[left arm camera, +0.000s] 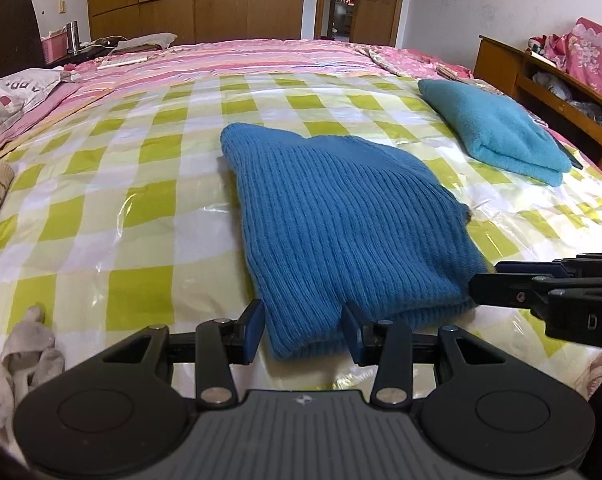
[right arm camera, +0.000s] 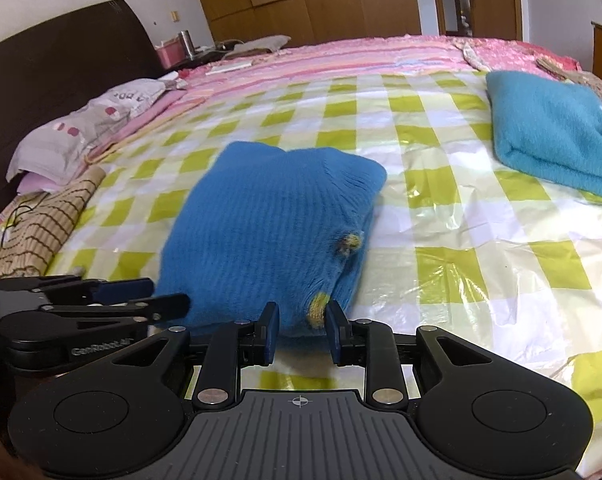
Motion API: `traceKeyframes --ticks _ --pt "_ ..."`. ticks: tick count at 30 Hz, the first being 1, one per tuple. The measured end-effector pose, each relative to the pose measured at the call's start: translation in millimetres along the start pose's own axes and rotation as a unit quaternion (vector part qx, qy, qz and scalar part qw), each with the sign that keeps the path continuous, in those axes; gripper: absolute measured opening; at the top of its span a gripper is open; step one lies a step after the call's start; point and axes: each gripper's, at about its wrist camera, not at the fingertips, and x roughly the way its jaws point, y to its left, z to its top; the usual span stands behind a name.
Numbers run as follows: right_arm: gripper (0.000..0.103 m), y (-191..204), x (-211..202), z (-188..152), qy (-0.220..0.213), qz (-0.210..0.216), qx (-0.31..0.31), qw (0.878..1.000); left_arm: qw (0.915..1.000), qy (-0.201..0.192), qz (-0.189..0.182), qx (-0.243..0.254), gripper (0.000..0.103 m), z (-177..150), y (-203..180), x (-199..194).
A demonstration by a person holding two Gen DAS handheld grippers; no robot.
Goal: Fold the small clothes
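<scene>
Blue ribbed sweater (left arm camera: 341,216) lies folded on the checked sheet (left arm camera: 141,152).
My left gripper (left arm camera: 303,326) and right gripper (right arm camera: 301,328) stand apart at its near edge.

The right claw (right arm camera: 299,332), its fingers apart, straddles the near edge of the folded blue knit garment (right arm camera: 273,220).

Soft daylight filled both fisheye views; glare glinted off the clear plastic sheet over the green-checked cloth (left arm camera: 113,216); edges bowed and vignetted, slight blur.
</scene>
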Motion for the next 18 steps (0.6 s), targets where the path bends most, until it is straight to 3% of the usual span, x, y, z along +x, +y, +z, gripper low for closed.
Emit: traceKeyframes --ticks 18 --pt "0.039 14 -2 -36 0.016 -0.009 0.018 1.000 0.9998 0.017 -0.001 -0.003 0.067 -21 -13 -7"
